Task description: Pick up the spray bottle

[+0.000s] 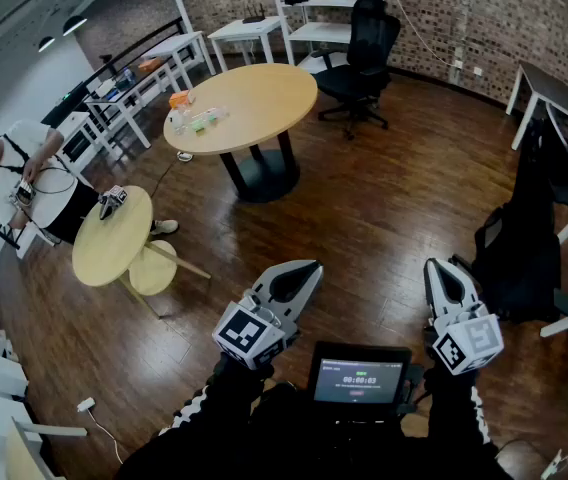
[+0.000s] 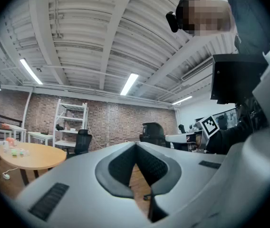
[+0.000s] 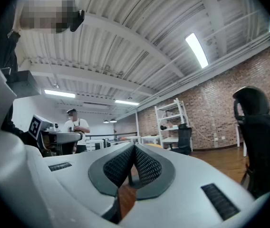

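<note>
Head view: left gripper [image 1: 302, 269] and right gripper [image 1: 443, 272] are held level, side by side just ahead of a small screen [image 1: 359, 378] at the person's chest. Both have jaws pressed together with nothing between them, which each gripper view confirms. Judged a carrying posture, no reach begun. Beyond is bare wooden floor [image 1: 364, 218], then a small round table [image 1: 114, 243] to the left with a seated person [image 1: 34, 173] beside it. Farther off, a large round table [image 1: 259, 98] bears a cluster of small things [image 1: 192, 116] near its left edge. The spray bottle cannot be singled out; probably in that cluster, well apart from both grippers, ahead and left.
</note>
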`<state>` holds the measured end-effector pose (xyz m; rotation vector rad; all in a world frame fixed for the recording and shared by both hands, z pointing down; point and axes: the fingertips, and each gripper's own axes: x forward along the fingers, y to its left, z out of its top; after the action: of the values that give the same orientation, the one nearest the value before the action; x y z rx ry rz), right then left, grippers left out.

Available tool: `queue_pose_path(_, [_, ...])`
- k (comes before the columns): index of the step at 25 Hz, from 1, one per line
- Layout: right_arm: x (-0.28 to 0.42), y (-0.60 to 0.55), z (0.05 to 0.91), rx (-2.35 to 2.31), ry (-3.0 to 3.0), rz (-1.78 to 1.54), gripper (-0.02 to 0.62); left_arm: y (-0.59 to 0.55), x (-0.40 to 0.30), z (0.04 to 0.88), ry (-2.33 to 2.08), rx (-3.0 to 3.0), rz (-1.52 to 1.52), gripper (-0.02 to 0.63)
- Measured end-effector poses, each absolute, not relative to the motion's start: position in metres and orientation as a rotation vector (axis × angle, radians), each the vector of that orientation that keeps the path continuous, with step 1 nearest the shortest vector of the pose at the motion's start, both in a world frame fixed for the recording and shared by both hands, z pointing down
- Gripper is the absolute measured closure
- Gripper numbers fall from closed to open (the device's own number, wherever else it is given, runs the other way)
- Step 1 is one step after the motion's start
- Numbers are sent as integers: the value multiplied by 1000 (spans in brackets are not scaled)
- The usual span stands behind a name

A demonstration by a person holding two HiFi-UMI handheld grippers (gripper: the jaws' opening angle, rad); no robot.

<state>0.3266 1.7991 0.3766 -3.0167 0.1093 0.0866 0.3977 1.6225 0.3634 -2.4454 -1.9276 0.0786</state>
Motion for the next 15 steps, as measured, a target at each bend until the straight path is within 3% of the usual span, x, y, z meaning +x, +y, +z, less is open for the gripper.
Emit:
queue_pose_path(4, [385, 1663, 361, -3032, 284, 62, 580, 1487, 438, 346, -1813, -2573, 45, 592])
queue_pose_path(15, [590, 1147, 393, -2909, 873, 8, 580, 947, 570, 378, -1163, -2920, 31, 592])
